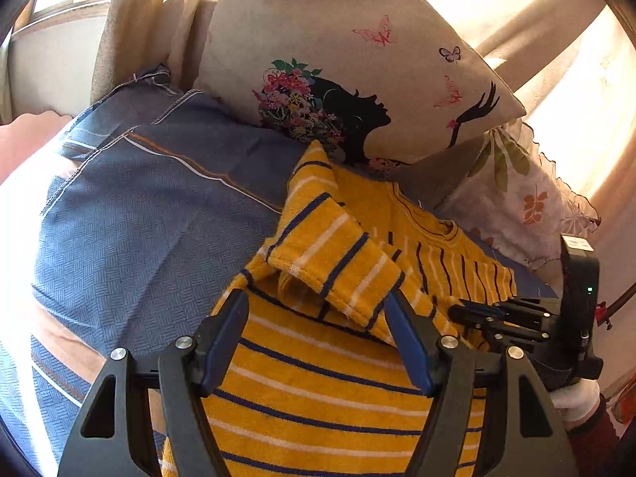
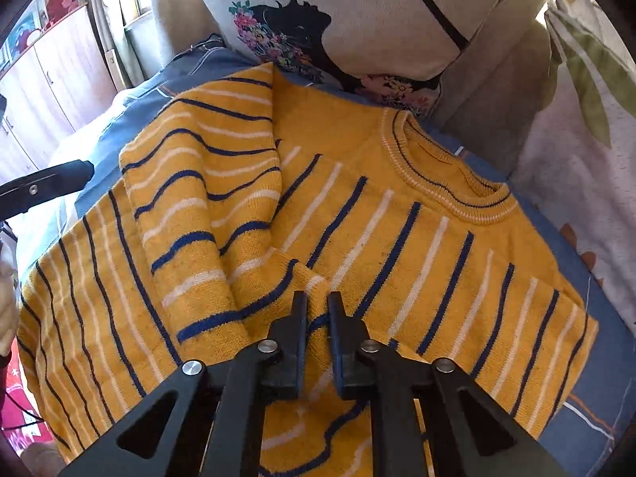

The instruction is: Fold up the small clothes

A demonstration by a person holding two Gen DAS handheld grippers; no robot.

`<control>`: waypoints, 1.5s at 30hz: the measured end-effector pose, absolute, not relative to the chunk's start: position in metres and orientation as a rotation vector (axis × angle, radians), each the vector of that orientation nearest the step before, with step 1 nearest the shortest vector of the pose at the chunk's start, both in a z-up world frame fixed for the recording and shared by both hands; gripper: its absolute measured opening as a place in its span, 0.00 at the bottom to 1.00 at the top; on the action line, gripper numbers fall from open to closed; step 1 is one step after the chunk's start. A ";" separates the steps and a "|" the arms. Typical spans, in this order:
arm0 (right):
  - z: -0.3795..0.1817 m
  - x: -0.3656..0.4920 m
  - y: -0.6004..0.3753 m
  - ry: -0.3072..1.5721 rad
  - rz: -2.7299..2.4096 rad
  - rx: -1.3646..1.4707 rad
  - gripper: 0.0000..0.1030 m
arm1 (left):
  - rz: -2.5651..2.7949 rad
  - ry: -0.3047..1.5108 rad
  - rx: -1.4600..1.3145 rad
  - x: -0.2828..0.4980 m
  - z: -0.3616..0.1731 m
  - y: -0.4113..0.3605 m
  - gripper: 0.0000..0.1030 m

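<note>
A small yellow sweater (image 2: 397, 206) with blue and white stripes lies on a blue patterned bedsheet (image 1: 159, 218). One sleeve (image 2: 206, 183) is folded over its front. My right gripper (image 2: 318, 310) is shut on the sleeve's cuff edge near the sweater's middle. It also shows in the left wrist view (image 1: 457, 312) at the right, low over the sweater. My left gripper (image 1: 316, 314) is open and empty, hovering over the sweater's lower part (image 1: 318, 389) just before the folded sleeve (image 1: 334, 254).
A beige pillow (image 1: 338, 59) printed with a woman's profile and butterflies leans at the head of the bed. A floral cloth (image 1: 516, 198) lies to the right. A wooden cabinet (image 2: 59, 71) stands at far left in the right wrist view.
</note>
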State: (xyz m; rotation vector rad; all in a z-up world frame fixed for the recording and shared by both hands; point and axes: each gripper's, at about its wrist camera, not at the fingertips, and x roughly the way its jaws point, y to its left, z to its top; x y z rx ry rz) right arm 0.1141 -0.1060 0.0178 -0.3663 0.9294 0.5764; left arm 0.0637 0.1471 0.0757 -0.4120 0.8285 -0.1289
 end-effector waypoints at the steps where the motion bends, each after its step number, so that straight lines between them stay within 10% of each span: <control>1: 0.023 0.113 -0.108 0.908 0.557 -0.366 0.08 | -0.126 0.834 -0.417 0.066 0.073 0.147 0.68; 7: 0.062 0.130 -0.134 0.714 0.343 -0.286 0.11 | -0.105 0.850 -0.380 0.083 0.059 0.133 0.68; 9: 0.062 0.145 -0.146 0.749 0.313 -0.245 0.38 | -0.061 0.893 -0.358 0.095 0.048 0.133 0.68; 14: 0.069 0.142 -0.212 0.814 0.294 -0.026 0.57 | -0.029 0.971 -0.401 0.108 0.028 0.145 0.68; 21: 0.027 0.109 -0.257 0.942 0.281 -0.008 0.58 | -0.055 0.923 -0.404 0.073 0.054 0.147 0.68; 24: 0.018 0.096 -0.246 0.961 0.319 -0.094 0.22 | -0.057 0.901 -0.405 0.051 0.067 0.152 0.68; 32: 0.037 0.105 -0.244 0.764 0.046 -0.239 0.13 | 0.060 0.881 -0.353 -0.002 0.075 0.177 0.68; 34: 0.032 0.100 -0.254 0.822 0.097 -0.131 0.15 | 0.057 0.909 -0.379 -0.015 0.065 0.185 0.68; 38: 0.026 0.053 -0.272 0.889 0.294 0.080 0.59 | 0.012 0.986 -0.432 -0.033 0.037 0.191 0.68; 43: -0.006 -0.004 -0.282 1.007 0.395 0.245 0.61 | -0.066 0.980 -0.403 -0.052 0.033 0.175 0.67; 45: -0.018 -0.021 -0.285 1.019 0.431 0.334 0.61 | -0.141 0.991 -0.441 -0.059 0.032 0.167 0.52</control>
